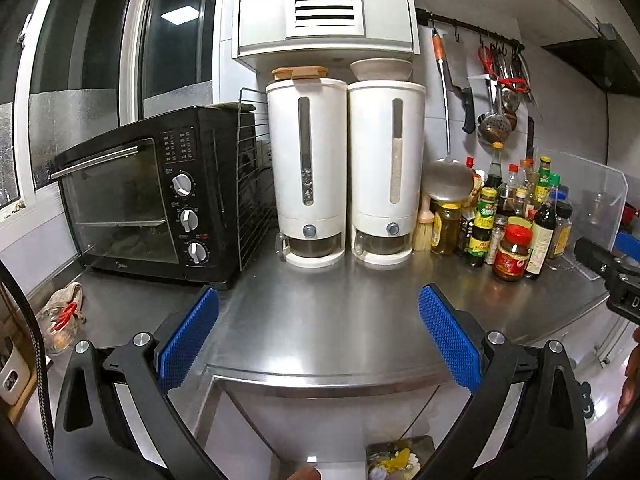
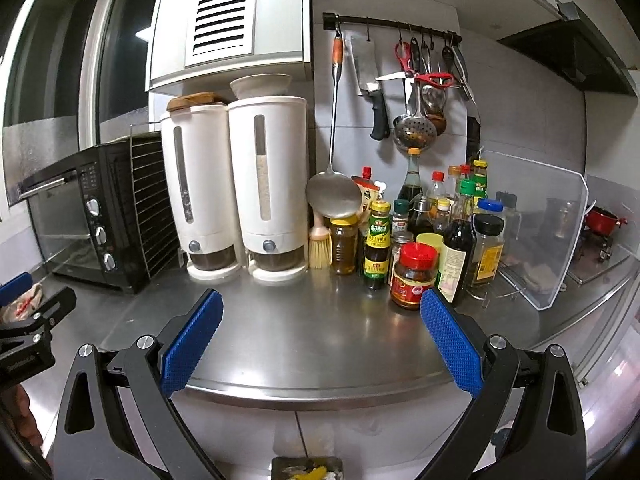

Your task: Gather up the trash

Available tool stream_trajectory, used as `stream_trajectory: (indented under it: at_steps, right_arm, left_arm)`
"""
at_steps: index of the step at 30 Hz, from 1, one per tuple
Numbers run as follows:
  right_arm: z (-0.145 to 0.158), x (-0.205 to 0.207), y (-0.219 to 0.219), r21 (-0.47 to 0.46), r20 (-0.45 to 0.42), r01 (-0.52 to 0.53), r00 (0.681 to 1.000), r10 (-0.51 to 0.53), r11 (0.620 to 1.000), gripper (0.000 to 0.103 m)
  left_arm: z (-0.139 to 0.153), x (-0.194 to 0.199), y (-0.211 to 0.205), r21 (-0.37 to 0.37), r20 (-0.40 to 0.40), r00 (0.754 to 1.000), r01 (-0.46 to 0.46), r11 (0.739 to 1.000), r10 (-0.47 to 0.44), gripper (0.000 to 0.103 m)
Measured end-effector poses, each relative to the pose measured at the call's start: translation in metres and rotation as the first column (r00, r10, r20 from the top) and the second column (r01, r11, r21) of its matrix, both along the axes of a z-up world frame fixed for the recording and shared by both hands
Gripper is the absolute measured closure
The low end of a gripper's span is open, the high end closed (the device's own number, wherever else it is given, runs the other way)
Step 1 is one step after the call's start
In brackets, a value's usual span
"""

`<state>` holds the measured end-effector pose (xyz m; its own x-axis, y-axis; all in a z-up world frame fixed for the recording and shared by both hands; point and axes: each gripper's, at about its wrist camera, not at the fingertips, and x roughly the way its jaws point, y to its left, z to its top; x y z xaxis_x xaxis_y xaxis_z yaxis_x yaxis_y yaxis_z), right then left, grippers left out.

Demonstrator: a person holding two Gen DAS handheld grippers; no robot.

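My left gripper [image 1: 319, 308] hangs open over the front of a steel counter [image 1: 328, 312], blue pads wide apart, nothing between them. My right gripper [image 2: 321, 310] is also open and empty over the same counter [image 2: 304, 328]. A crumpled clear plastic wrapper with red print [image 1: 60, 318] lies on the counter's left end, in front of the black oven; it also shows at the left edge of the right wrist view as the wrapper [image 2: 24, 300]. Below the counter's edge a bin with yellow and white scraps [image 1: 394, 458] is partly visible, seen too as the bin [image 2: 308, 470].
A black toaster oven [image 1: 140, 196] and wire rack stand at the left. Two white grain dispensers [image 1: 344, 168] sit at the back. Sauce bottles and a red-lidded jar [image 2: 414, 276] crowd the right, beside a clear splash guard [image 2: 536, 232]. Utensils hang on a wall rail [image 2: 400, 28].
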<state>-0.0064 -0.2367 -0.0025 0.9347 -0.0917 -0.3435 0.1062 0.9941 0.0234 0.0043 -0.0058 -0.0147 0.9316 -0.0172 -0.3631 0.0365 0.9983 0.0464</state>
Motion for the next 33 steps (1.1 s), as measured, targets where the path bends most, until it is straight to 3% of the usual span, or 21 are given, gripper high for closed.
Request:
stream_trajectory:
  at_steps: [16, 33]
  right_arm:
    - [0.004, -0.007, 0.015, -0.018, 0.012, 0.018, 1.0, -0.018, 1.0, 0.003]
    - [0.008, -0.018, 0.011, -0.003, 0.022, 0.032, 0.999, -0.032, 0.999, 0.003]
  left_arm:
    - [-0.004, 0.003, 0.018, -0.008, -0.037, 0.999, 0.008, 1.0, -0.008, 0.008]
    - [0.002, -0.006, 0.016, -0.004, -0.019, 1.0, 0.016, 1.0, -0.016, 0.008]
